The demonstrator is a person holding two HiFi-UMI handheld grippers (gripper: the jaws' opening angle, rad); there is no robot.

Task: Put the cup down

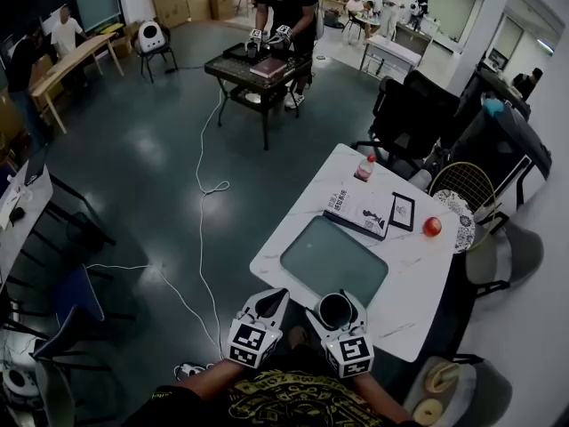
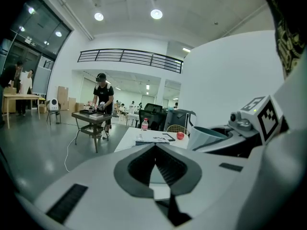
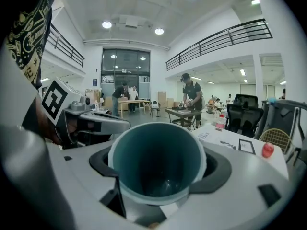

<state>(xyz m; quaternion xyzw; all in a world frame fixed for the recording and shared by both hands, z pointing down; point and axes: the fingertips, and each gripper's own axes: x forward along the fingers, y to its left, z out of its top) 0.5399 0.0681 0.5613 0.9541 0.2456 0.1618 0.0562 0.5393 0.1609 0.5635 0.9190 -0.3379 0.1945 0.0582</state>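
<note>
Right gripper view looks straight into the cup (image 3: 158, 164): white outside, teal inside, and empty as far as its bottom shows. The right claw (image 1: 338, 302) pinches it across the body, one jaw at 9 o'clock and the other at 3 o'clock of the wall, just below the rim. In the head view the cup hangs at about the near edge of the white tabletop (image 1: 391, 323), at 6 o'clock from the grey-green mat (image 1: 333, 261). I cannot tell whether it has crossed that edge.

The left claw (image 2: 156, 150) is pressed together at its tips with nothing in it, close at 9 o'clock of the right one.

I judge the cup stiff and light, since nothing is in it. Its smooth, slightly tapered wall would be slippery, and it may chip if it is ceramic, so it wants a level, gentle set-down. The present hold on opposite sides of the wall looks sound. No handle shows.

Little writing can be read. Each claw's cube carries black-and-white square markers, not words. The booklet (image 1: 360, 210) at 12 o'clock of the mat has print too small to make out, and the bottle (image 1: 364, 169) beyond it has a pink label I cannot read. The cup shows no brand.
</note>
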